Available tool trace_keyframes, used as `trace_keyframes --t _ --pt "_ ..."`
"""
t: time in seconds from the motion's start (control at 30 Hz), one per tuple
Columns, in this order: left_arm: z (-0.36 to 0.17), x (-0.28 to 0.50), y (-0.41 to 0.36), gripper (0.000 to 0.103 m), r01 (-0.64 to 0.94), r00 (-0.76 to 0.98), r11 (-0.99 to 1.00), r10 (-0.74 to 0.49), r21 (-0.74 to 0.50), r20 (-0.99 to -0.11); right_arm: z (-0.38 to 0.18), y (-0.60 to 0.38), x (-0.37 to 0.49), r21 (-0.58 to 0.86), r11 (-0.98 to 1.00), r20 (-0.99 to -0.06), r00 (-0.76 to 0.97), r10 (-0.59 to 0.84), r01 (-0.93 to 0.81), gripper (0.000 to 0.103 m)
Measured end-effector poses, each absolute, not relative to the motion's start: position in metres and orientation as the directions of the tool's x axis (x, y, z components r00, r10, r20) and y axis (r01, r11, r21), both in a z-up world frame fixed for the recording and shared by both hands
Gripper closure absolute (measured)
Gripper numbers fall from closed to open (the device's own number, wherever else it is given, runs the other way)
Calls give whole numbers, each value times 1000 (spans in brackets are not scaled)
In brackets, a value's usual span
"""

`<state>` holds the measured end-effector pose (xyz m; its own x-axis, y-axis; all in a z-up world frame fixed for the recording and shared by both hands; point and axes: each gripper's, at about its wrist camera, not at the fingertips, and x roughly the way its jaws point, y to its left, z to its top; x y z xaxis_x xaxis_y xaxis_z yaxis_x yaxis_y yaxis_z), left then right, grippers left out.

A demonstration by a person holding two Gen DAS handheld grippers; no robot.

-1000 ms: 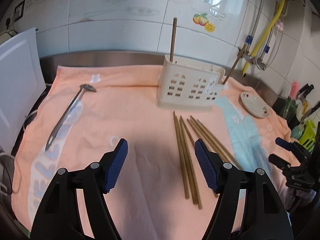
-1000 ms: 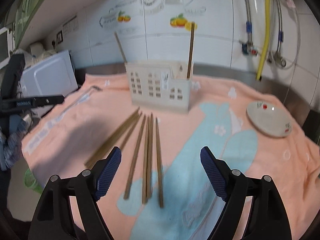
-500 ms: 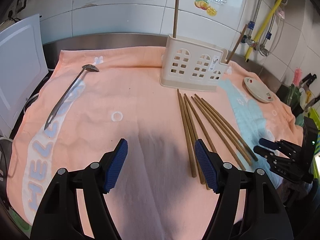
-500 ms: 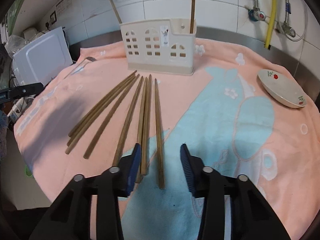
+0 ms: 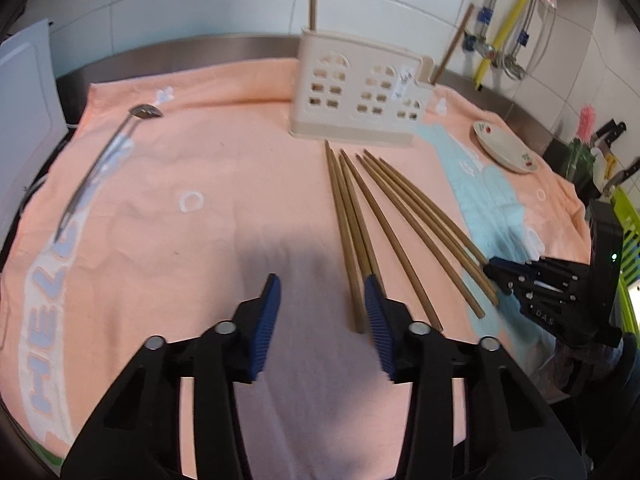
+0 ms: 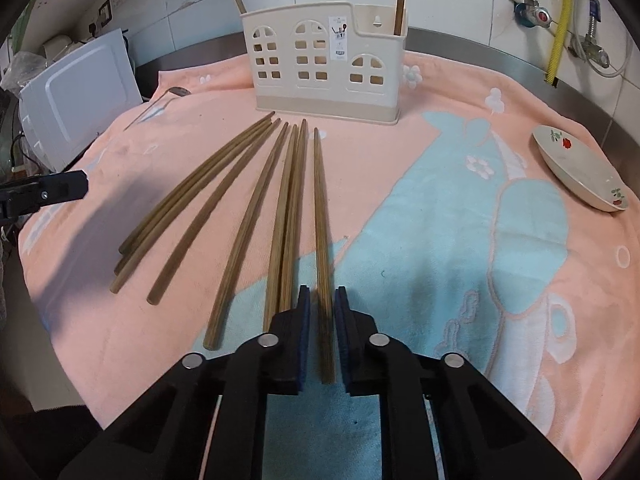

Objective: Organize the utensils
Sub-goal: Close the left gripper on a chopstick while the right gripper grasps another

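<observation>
Now the right gripper [image 6: 322, 300] has dropped and clamped onto the rightmost chopstick [image 6: 321, 216] on the towel [image 6: 440, 208]; the left gripper [image 5: 320, 296], jaws closing on nothing, nears its own, the holder [image 6: 326, 64] waiting behind.

White glazed wall tiles [image 6: 452, 4] with fruit decals back a stainless-steel bench [image 5: 192, 54] draped with a peach-pink towel [image 6: 440, 92]. A yellow corrugated hose [image 6: 558, 20] and valves hang at right; a white appliance [image 6: 76, 96] stands left.
</observation>
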<state>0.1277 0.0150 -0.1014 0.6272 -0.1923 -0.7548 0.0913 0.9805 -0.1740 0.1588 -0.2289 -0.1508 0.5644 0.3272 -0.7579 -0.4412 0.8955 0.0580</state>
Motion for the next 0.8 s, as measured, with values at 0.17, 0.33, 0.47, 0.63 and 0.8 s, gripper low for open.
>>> trace_keyframes --t 0.17,0.33,0.47,0.63,0.8 --pt "-113 137 2 70 108 601 977 -211 -184 -770 -151 -234 160 72 901 -755 566 330 -429 96" --pt "-121 149 -5 77 106 581 974 -225 -201 -782 -151 -234 158 77 901 -752 568 333 -426 96" --pt "-129 158 -9 82 94 566 973 -228 -213 -793 -150 -236 158 78 903 -751 571 332 -422 96" --pt "-137 167 -13 86 80 555 972 -228 -222 -800 -150 -243 157 81 908 -751 573 327 -412 96" --pt "-142 174 -15 90 64 552 972 -224 -227 -803 -151 -247 157 88 908 -752 571 330 -409 96"
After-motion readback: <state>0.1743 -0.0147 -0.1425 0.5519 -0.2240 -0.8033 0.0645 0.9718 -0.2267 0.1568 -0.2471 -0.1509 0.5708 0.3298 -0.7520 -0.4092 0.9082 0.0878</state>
